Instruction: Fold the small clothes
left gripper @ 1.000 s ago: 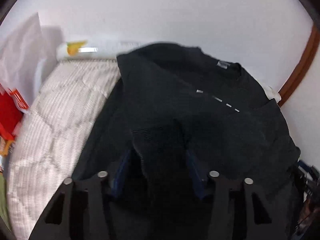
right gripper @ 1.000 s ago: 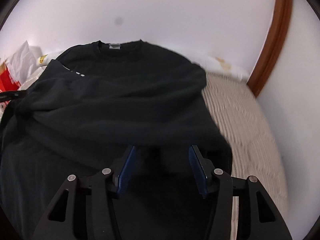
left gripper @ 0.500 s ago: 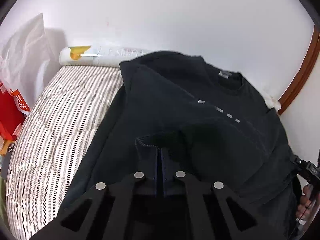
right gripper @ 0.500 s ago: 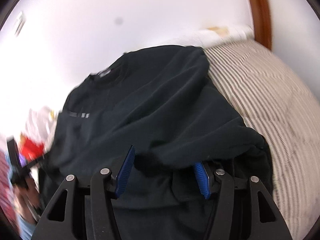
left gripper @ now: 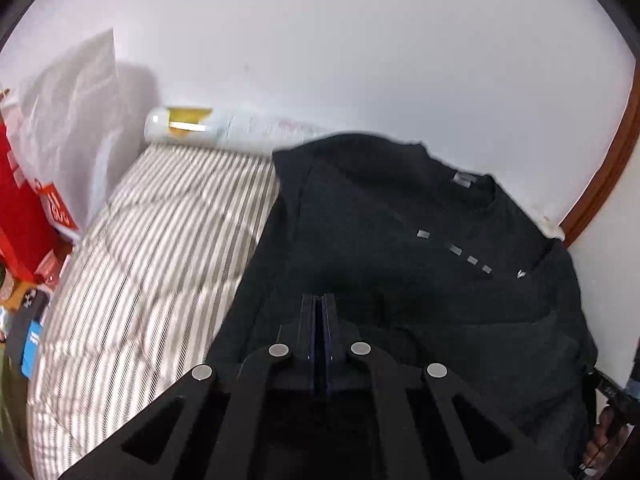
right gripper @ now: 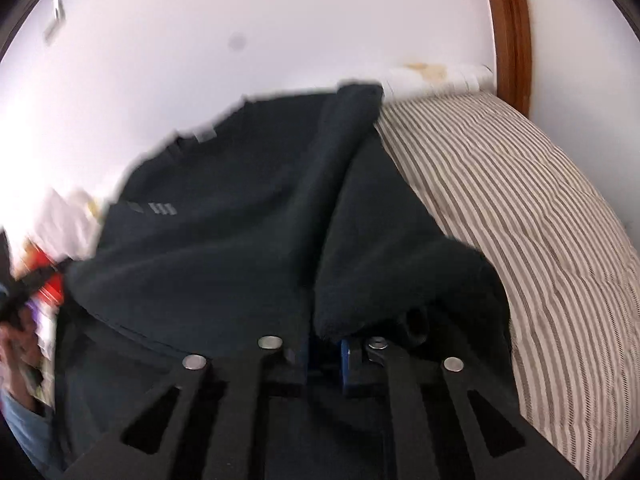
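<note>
A black shirt lies spread on a striped bed cover, collar toward the wall. My left gripper is shut at the shirt's near left part, its blue pads together with only a thin dark strip of cloth between them. In the right wrist view the black shirt has a thick fold bunched over my right gripper. Its jaws are closing on that fold, and the cloth hides the fingertips. A hand with the other gripper shows at each view's edge.
Red and white bags and a white plastic bag crowd the bed's left side. A white roll lies against the wall. A brown wooden frame bounds the right. Bare striped cover lies right of the shirt.
The left jaws closed on the shirt's edge and rose a little. The right gripper rolled, and its jaws narrowed from wide open onto a fold of the shirt.
</note>
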`<state>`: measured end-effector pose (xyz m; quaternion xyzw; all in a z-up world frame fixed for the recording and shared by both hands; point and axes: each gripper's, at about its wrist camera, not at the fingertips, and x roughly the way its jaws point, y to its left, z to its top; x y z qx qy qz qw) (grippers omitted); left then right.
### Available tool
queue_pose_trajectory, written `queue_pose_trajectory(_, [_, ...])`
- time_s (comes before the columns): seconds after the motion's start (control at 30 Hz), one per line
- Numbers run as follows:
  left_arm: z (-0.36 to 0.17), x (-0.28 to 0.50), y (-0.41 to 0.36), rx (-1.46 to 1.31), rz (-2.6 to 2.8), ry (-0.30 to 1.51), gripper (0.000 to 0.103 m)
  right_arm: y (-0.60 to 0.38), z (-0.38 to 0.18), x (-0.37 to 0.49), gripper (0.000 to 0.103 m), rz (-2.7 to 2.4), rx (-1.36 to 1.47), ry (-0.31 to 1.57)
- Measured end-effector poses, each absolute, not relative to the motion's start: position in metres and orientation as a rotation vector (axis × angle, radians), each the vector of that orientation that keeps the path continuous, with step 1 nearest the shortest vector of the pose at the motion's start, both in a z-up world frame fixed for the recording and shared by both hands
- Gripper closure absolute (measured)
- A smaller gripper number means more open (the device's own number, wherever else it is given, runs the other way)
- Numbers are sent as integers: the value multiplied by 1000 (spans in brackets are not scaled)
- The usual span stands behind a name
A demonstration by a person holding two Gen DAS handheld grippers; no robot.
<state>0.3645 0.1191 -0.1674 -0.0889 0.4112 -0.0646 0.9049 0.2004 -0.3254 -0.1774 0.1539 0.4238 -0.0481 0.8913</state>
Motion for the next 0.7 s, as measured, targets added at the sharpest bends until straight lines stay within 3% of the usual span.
queue_pose_trajectory(0.1, [-176,364,114,-162,-125,887,96,-319,-165,188,80,-109,264,873])
queue_pose_trajectory(0.2, [-178,358,114,-167,-135,910,94,-311,-146,174,79,-114,169,865])
queue_pose_trajectory(0.37, [-174,338,119,-164,-135,906,70,-321,-130,156,79,-171,95,760])
queue_pose_trajectory(0.53, [-161,309,128,-135,-123,878,48,-330,-154,186,79,-233,70,804])
queue_pose_trajectory(0.7, [-153,276,146,-100,-72,857,44,-343,-178,199,82,-274,93,898])
